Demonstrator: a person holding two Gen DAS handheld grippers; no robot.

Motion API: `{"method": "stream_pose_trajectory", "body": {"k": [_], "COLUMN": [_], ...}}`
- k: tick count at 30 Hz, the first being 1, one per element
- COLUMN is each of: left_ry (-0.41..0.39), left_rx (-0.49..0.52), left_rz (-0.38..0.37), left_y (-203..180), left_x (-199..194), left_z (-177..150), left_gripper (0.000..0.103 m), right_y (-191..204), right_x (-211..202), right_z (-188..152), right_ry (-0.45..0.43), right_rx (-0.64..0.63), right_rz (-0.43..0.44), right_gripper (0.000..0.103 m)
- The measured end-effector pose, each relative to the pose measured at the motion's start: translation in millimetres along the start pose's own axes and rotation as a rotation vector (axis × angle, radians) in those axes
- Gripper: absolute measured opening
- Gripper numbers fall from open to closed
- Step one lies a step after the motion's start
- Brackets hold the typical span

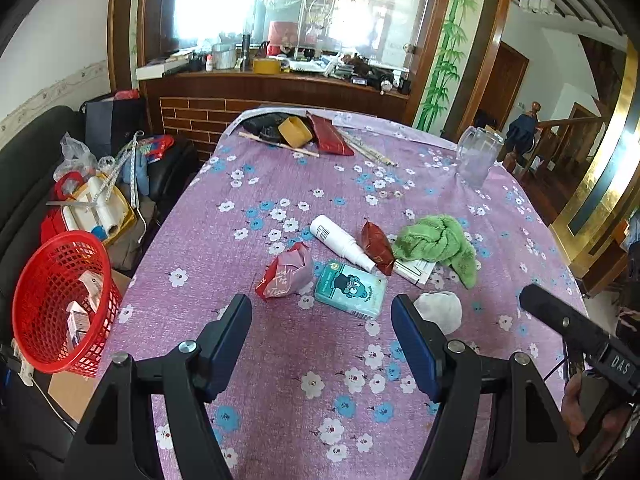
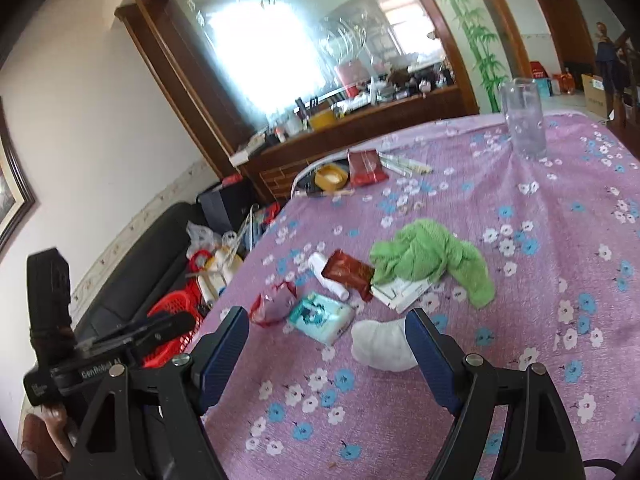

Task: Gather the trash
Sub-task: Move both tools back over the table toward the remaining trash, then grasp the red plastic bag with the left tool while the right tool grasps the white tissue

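While both grippers were held above a purple floral tablecloth [image 1: 280, 380], the left gripper [image 1: 320, 322] and right gripper [image 2: 326, 330] were spread apart and empty — a crumpled white tissue [image 2: 380, 346], tissue pack [image 1: 351, 289] and wrappers were scattered ahead, a red basket [image 1: 60, 300] at the table's left.

white box [image 1: 414, 270] mostly under green cloth [image 1: 436, 240], basket [image 1: 60, 300] contents unreadable, person's hand [image 1: 580, 412] cropped at 4 o'clock
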State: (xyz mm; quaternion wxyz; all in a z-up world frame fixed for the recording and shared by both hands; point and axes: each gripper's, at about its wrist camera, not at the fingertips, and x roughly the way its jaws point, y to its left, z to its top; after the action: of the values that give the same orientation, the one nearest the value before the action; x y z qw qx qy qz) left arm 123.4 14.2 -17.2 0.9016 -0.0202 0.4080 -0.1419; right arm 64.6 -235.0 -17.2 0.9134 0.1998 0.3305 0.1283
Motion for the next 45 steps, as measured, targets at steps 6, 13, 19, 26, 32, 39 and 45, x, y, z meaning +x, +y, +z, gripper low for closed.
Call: {"method": "stream_pose_trajectory", "body": {"k": [6, 13, 19, 26, 32, 39, 45], "left_ry": [0.030, 0.082, 0.149, 0.196, 0.229, 0.223, 0.213], "left_rx": [0.003, -0.009, 0.005, -0.007, -0.015, 0.000, -0.011], "left_rz": [0.007, 0.009, 0.021, 0.024, -0.001, -0.033, -0.052], "left_y": [8.4, 21.5, 22.9, 30.1, 34.1, 28.4, 30.9], "left_x": [21.5, 60.6, 103.1, 133.7, 143.4, 141.7, 122.7], "left_z": [7.8, 20.1, 26.0, 27.7, 26.5, 23.9, 20.5], "left_gripper": [0.073, 0.073, 0.073, 0.068, 0.048, 0.026, 0.021], "right_y": [-11.3, -26.2, -43.9, -51.2, -53.2, -49.1, -46.8], "right_x": [17.7, 39.0, 61.4, 85.3, 99.2, 100.2, 96.9], "right_z": [0.0, 0.6, -4.2, -9.0, -13.7, -14.4, -15.6], "right_ry": [0.063, 0.117, 0.171, 0.226, 0.263, 0.255, 0.246], "right_rx": [0.015, 0.038, 0.081, 0.096, 0.115, 0.093, 0.091], "right_rz": [-0.014, -0.057, -0.096, -0.099, -0.087, -0.113, -0.112], "right_gripper": [0.084, 0.084, 0.083, 0.076, 0.063, 0.042, 0.035]}}
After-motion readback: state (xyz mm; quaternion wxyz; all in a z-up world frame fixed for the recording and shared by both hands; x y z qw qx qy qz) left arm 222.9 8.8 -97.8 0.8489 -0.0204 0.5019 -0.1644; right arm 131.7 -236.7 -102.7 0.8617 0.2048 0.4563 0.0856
